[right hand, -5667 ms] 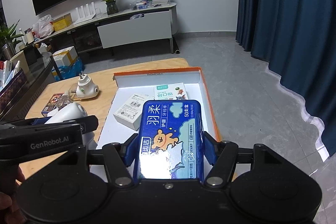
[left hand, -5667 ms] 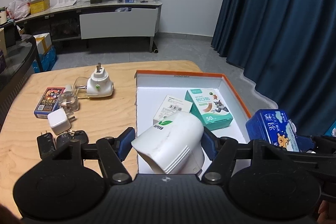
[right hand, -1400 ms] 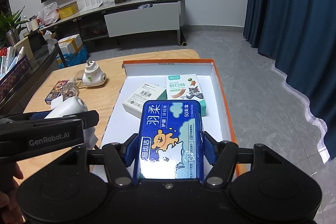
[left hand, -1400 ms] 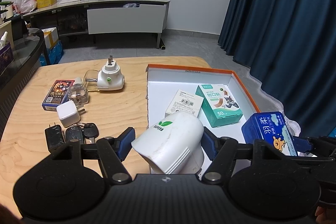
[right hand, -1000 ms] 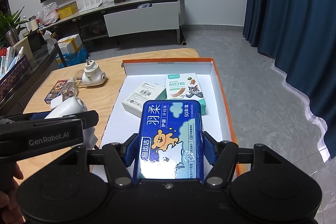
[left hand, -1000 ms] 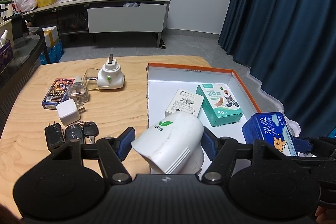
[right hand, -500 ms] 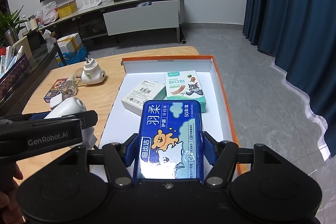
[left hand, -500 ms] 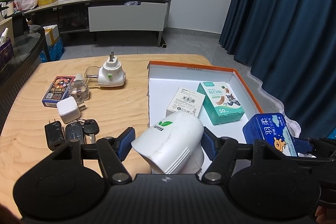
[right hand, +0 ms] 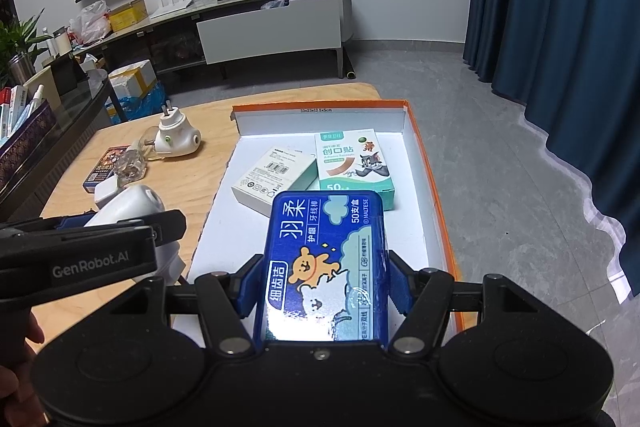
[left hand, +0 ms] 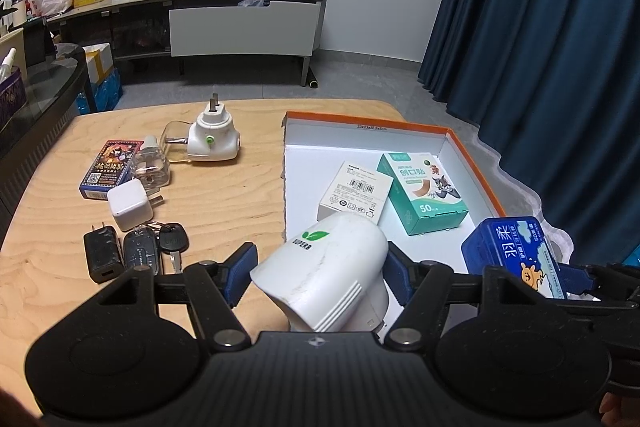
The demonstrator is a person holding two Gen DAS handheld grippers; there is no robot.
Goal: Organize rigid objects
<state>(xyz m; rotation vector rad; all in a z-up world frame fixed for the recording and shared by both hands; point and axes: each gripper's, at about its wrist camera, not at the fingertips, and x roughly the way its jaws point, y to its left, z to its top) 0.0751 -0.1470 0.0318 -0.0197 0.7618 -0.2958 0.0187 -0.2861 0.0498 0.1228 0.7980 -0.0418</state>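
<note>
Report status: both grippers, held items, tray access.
Left gripper shut on white plastic plug-in device. Right gripper shut on blue floss-pick box. Orange-rimmed white tray holds two boxes at far end; near floor open.

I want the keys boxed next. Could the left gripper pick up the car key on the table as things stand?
Probably not yet. The left gripper is shut on a white plug-in device, leaving no room for the car key, though nothing lies over it.
</note>
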